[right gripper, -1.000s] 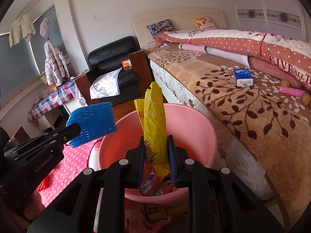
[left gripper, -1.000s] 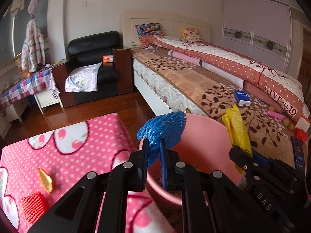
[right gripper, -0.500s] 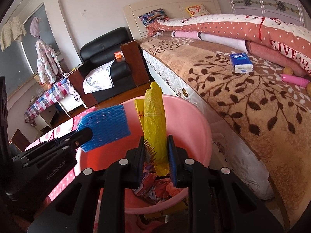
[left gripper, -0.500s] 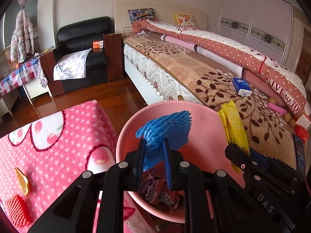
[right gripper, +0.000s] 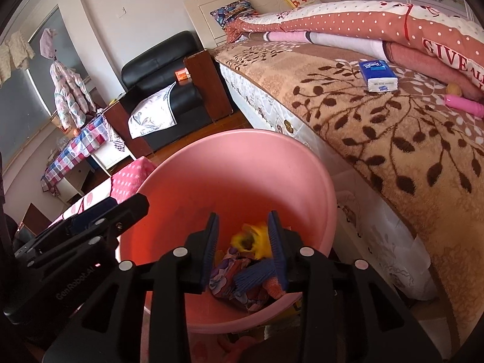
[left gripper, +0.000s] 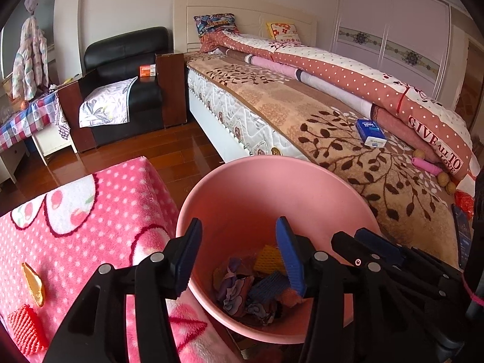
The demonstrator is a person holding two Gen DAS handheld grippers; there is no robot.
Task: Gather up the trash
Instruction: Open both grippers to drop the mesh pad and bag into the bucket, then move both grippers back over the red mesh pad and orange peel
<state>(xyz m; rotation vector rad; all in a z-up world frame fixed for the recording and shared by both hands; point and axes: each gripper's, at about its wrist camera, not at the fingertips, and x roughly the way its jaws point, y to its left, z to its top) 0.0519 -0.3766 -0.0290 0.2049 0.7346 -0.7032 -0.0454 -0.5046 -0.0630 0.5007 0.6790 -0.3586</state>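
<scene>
A pink bucket stands between the bed and a pink blanket; it also shows in the right wrist view. My left gripper is open and empty over its mouth. My right gripper is open over it too. The blue foam net lies at the bottom among crumpled wrappers, also seen from the right wrist. The yellow wrapper is blurred, falling inside the bucket. An orange peel and a red foam net lie on the pink blanket.
The pink dotted blanket is left of the bucket. The bed on the right holds a blue tissue pack, a pink tube, walnuts and a red scrap. A black armchair stands behind.
Both grippers opened over the bucket. The blue foam net dropped from the left one and the yellow wrapper from the right one into the bucket.
</scene>
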